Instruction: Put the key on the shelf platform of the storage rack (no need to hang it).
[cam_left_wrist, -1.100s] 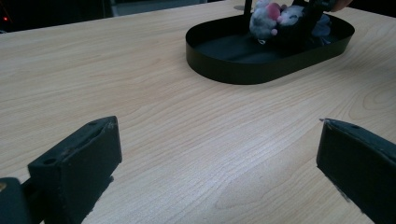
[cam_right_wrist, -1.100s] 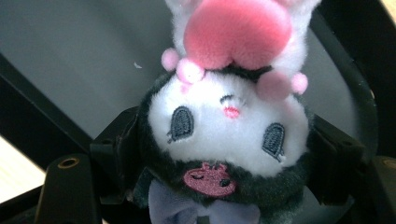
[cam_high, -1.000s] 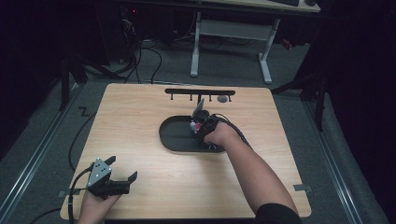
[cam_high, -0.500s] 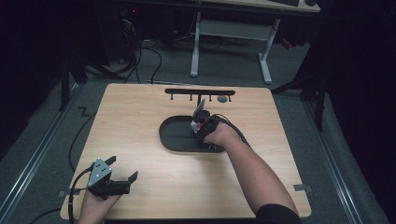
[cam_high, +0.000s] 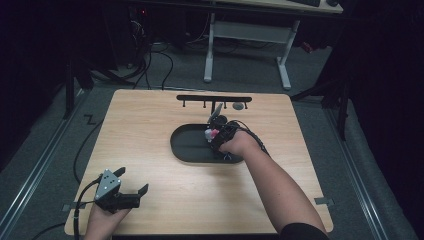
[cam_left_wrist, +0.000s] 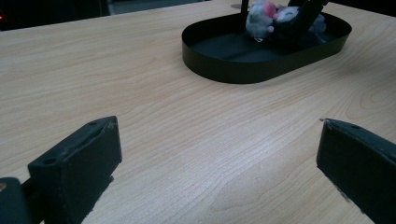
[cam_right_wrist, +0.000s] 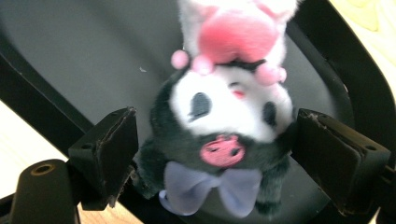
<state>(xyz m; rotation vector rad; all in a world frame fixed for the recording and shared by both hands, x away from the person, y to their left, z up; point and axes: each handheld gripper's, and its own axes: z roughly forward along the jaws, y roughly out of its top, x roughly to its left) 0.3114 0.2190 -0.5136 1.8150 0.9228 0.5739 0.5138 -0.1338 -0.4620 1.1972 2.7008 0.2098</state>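
From the high view, a pale wood-grain desk (cam_high: 150, 150) carries a matte black oval tray (cam_high: 187, 145) near its middle and a slim black rack with short pegs (cam_high: 214, 99) along the far edge. The right gripper (cam_high: 216, 134) reaches into the tray's right end, where a small plush toy (cam_high: 212, 133) shows as a pink-and-white spot. The left gripper (cam_high: 131, 194) rests near the desk's near left corner, topped by a grey three-cornered plate, its jaws spread.

In the left gripper view, the two blocky black jaws stand wide apart over bare wood. The thin-walled tray (cam_left_wrist: 261, 65) lies beyond, with the fuzzy toy (cam_left_wrist: 264, 16) inside.

In the right gripper view, the plush toy (cam_right_wrist: 224, 121) has black-and-white pile, pink pompoms, an embroidered pink patch and a satiny lilac bow. The jaws flank it, parted; whether they touch it is unclear.
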